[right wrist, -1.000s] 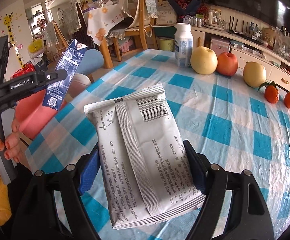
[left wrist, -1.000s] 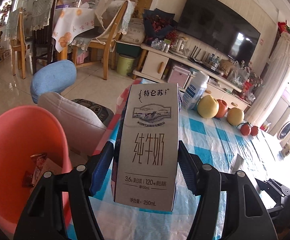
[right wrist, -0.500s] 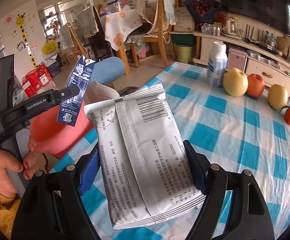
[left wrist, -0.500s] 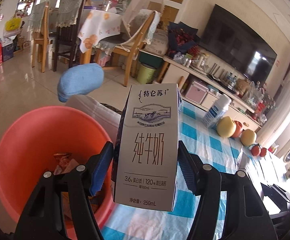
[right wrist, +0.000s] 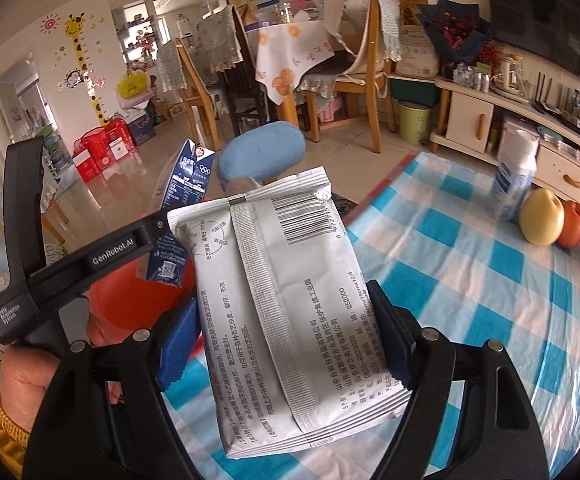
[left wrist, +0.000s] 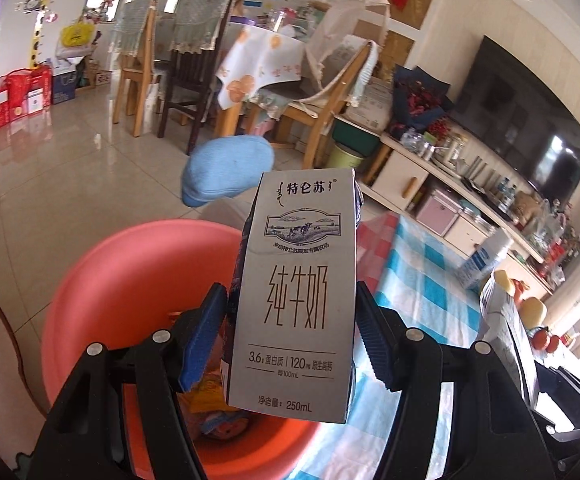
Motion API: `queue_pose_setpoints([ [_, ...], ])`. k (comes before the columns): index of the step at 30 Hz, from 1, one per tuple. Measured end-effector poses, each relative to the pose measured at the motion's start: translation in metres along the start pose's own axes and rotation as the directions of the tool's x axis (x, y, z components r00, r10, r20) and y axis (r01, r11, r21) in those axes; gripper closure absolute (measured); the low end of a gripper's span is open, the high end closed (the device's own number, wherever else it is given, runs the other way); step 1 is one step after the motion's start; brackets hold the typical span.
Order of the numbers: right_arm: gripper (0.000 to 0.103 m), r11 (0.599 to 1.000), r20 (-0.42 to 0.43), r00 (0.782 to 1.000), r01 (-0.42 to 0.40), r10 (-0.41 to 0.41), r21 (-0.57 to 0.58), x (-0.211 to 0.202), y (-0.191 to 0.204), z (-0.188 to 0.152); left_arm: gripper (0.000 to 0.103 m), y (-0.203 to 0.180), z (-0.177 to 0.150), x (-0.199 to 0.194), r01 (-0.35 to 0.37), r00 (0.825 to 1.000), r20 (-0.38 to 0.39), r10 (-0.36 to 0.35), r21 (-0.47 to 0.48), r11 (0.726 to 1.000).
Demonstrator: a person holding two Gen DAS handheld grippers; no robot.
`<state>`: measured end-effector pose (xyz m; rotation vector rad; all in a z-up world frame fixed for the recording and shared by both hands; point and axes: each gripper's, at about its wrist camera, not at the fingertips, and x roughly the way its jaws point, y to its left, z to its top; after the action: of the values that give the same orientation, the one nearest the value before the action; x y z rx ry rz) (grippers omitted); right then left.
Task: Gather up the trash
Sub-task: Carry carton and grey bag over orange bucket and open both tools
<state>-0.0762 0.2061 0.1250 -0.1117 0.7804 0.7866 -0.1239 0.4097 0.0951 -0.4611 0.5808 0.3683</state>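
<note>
Milk carton (left wrist: 296, 300) sits upright, pinched in your left tool (left wrist: 290, 344) above the orange bin (left wrist: 129, 280). Your right tool (right wrist: 285, 344) clamps the grey packet (right wrist: 285, 312) over the checked tabletop (right wrist: 490, 300), bin at nine o'clock.

I see a grey milk carton (left wrist: 296, 296) standing upright between my left gripper's (left wrist: 290, 340) blue pads, over the coral bin (left wrist: 129, 280) below and ahead of it, which holds a few wrappers. A white sealed packet (right wrist: 290, 320), barcode side up, lies pinched between my right gripper's (right wrist: 285, 344) pads, tilted away.
</note>
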Motion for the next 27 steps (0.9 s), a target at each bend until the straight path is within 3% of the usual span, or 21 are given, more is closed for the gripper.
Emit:
queue_pose_setpoints([
  [9,0.025,0.998,-0.009,0.998,-0.066,0.066,0.013,0.028,0.024,0.025,0.038,0.04,0.01,0.009,-0.101,0.995,-0.023,0.099,-0.125,0.987],
  [20,0.024,0.992,-0.032,0.991,-0.127,0.128,0.011,0.069,0.055,0.037,0.038,0.084,0.009,0.015,-0.1,0.995,-0.039,0.093,-0.291,0.951],
  [27,0.022,0.964,-0.011,0.97,-0.242,0.244,0.108,0.083,0.056,0.042,0.016,0.093,0.009,0.012,-0.093,0.995,0.0,0.099,-0.343,0.935],
])
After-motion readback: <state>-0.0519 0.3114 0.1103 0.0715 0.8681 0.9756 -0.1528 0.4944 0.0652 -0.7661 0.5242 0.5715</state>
